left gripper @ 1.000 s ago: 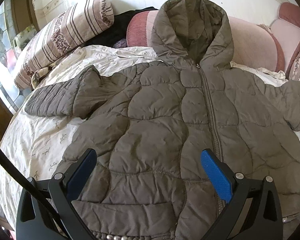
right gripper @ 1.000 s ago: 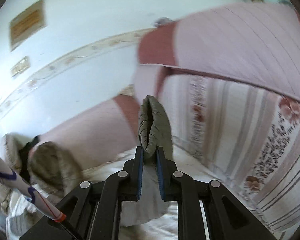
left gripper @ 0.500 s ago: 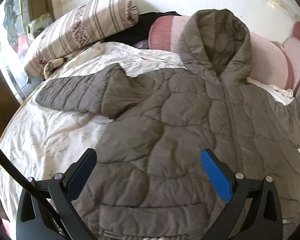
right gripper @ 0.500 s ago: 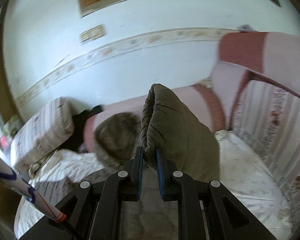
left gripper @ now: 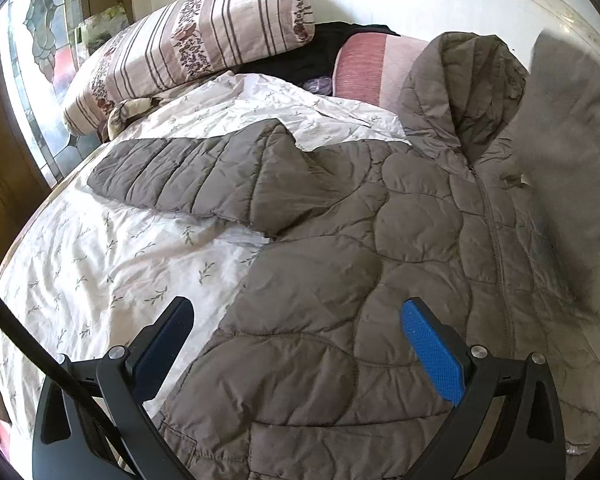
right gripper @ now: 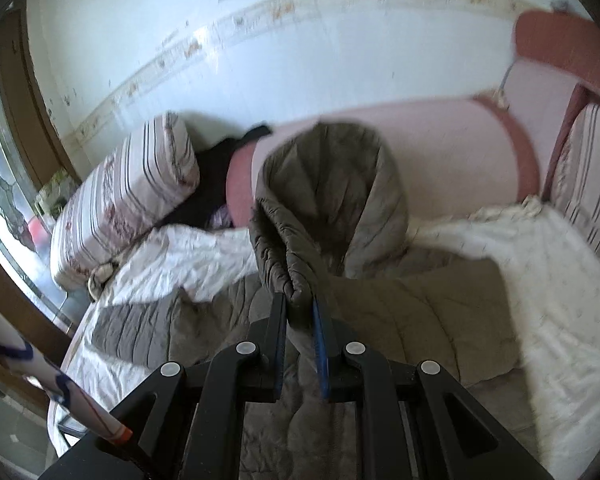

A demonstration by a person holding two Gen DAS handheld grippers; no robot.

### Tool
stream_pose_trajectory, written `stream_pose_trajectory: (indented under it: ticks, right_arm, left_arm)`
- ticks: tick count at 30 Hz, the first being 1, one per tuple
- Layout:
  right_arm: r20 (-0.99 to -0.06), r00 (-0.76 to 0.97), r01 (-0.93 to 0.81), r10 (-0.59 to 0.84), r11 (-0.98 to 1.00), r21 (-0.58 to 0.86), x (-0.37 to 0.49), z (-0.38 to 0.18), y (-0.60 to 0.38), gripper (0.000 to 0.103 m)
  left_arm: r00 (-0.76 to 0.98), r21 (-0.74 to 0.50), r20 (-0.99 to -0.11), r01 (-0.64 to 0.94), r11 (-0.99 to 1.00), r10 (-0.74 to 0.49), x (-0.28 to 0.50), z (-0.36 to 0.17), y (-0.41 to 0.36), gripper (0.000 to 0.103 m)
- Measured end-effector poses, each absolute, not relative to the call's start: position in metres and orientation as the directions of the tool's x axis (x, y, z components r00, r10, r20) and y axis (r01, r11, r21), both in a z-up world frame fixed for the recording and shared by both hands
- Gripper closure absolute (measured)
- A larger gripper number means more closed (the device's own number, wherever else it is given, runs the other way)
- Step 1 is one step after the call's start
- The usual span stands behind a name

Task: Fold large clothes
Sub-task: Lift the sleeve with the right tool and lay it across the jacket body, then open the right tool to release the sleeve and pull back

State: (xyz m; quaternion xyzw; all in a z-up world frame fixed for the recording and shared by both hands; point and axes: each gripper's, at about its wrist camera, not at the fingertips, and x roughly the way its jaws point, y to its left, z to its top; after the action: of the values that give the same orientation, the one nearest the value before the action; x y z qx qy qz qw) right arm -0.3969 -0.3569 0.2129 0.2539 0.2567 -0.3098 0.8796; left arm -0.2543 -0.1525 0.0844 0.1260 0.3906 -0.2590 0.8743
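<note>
Nearest in the left wrist view, the left gripper hangs with its blue pads wide apart over the lower front of the quilted jacket, nothing between them. The jacket lies zipped and face up on the white floral bedspread, one sleeve stretched toward the left of the frame and its hood propped at upper right against the pink cushion. A striped pillow sits at upper left. A blurred grey flap of the other sleeve fills the right edge.

The right wrist view explains that flap: the right gripper is clamped tight on the sleeve cuff, which stands up at frame centre before the hood. It also shows what the left view cannot, the bare bedspread on the far right and a second striped cushion at the right edge.

A second ago the right view showed mostly wall and cushion behind the raised cuff; now the jacket body and bed lie beneath it, the sleeve carried across over the chest. The left view has slid leftward, showing more bedspread, with its pads just as wide.
</note>
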Motion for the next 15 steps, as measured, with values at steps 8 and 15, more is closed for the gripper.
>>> stream_pose_trajectory:
  ticks: [8,15]
  right_arm:
    - [-0.685,0.663,0.654,-0.302,0.679,0.334,-0.364,0.148,-0.359,0.089]
    - [-0.692,0.675,0.607,-0.257,0.726,0.323,-0.357,0.133,-0.349,0.086]
  left_arm:
    - [0.551,0.012,-0.761,0.54,0.841,-0.343,-0.249,0.08,-0.15,0.0]
    - [0.546,0.017,-0.767,0.544,0.839,-0.338,-0.25,0.076,-0.155,0.0]
